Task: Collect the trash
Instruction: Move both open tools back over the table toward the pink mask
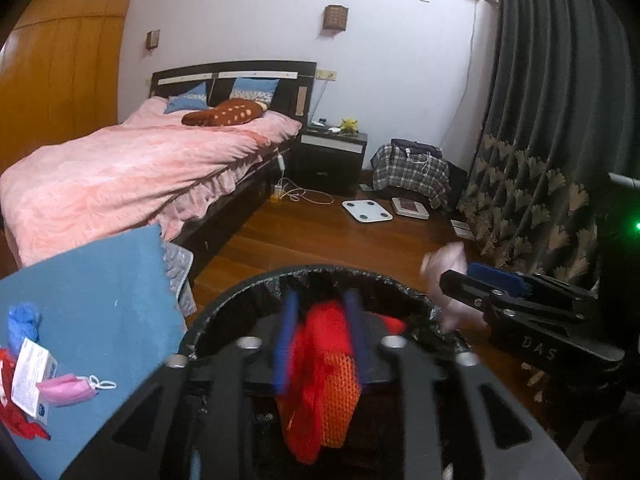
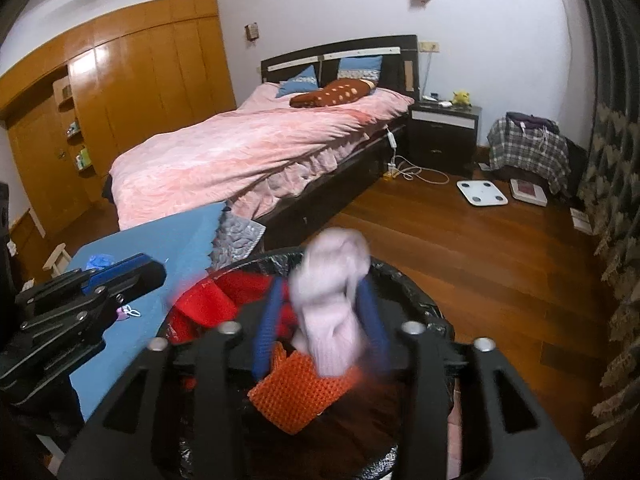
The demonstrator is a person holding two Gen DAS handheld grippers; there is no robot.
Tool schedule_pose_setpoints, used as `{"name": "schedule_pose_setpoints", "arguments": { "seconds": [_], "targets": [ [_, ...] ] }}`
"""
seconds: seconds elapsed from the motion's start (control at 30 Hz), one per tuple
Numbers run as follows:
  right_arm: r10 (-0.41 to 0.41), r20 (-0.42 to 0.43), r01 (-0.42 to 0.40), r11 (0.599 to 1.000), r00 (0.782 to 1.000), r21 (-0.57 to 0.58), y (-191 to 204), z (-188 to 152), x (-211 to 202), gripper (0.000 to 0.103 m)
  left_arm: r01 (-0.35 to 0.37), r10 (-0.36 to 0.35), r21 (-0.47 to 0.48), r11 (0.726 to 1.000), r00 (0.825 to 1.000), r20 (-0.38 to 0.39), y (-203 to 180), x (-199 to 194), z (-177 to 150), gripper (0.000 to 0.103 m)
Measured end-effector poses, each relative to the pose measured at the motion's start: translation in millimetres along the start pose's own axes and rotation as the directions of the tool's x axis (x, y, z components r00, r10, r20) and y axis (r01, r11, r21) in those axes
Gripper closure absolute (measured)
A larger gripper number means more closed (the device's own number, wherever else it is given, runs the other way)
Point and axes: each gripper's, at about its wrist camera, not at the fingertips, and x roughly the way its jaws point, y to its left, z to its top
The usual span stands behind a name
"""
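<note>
I see both grippers over the round trash bin (image 1: 320,272), lined with a crinkled black plastic bag. Left gripper (image 1: 322,340): blue pads apart, red-orange mesh netting (image 1: 324,392) hanging between them; blur stops me telling whether the pads touch it. Same netting shows in the right view (image 2: 296,392), coarse knit, draped inside the bin (image 2: 416,288) on red crumpled material (image 2: 204,304). Right gripper (image 2: 322,328): fingers spread around a pale pink soft wad (image 2: 332,300), tissue or cloth, too motion-blurred to name; I can't tell if it's pinched or loose. From the left view that wad (image 1: 448,272) sits at the right gripper's tip (image 1: 460,280), above the bin's right rim. Blue table cover (image 1: 100,300), flat, felt-like, with a zigzag-cut edge beside the bin; near its left edge: a pink face mask (image 1: 68,390), a white printed carton (image 1: 34,380), a blue crumpled wad (image 1: 22,320), red material (image 1: 16,416) cut off by the frame. Bin bottom is hidden by both gripper bodies. Behind: bed with pink ruffled quilt (image 2: 248,152), wooden floor (image 2: 480,260).
</note>
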Motion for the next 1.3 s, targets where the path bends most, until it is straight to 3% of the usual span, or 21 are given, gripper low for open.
{"name": "schedule_pose_setpoints", "arguments": {
  "seconds": [0.07,0.13,0.17,0.33,0.5,0.7,1.07,1.3],
  "targets": [
    [-0.011,0.007,0.011,1.0,1.0,-0.002,1.1,-0.7,0.1,0.038,-0.019,0.019,-0.015,1.0,1.0,0.002,6.1,-4.2,-2.9,0.059],
    [-0.023,0.015,0.023,1.0,1.0,-0.001,4.3,-0.8,-1.9,0.023,-0.047,0.047,-0.027,0.999,0.999,0.008,13.8,-9.6,-4.7,0.038],
    [-0.027,0.026,0.027,1.0,0.999,0.001,6.6,-1.1,-4.0,0.015,-0.064,0.064,-0.035,0.997,0.998,0.012,19.5,-13.3,-5.8,0.034],
    [-0.012,0.04,0.012,1.0,0.999,-0.017,21.3,-0.1,-7.7,0.007,-0.149,0.151,-0.062,0.987,0.988,0.029,46.3,-33.7,-12.7,0.017],
    [0.027,0.035,-0.025,0.998,0.999,-0.051,50.5,0.7,-6.4,0.006,-0.217,0.223,-0.12,0.969,0.974,0.038,79.1,-58.2,-23.2,0.012],
    [0.1,0.008,-0.099,0.99,0.995,-0.1,97.1,-0.5,3.7,0.006,-0.319,0.329,-0.157,0.935,0.944,0.038,115.0,-90.3,-38.5,0.011],
    [0.254,-0.018,-0.251,0.939,0.967,-0.234,202.7,-8.9,19.6,0.006,-0.481,0.498,-0.236,0.844,0.867,0.015,184.6,-150.1,-76.9,0.011],
    [0.307,-0.067,-0.313,0.905,0.949,-0.287,255.6,-22.1,34.7,0.006,-0.548,0.568,-0.283,0.787,0.823,-0.013,222.8,-175.9,-101.8,0.011]
  ]
}}
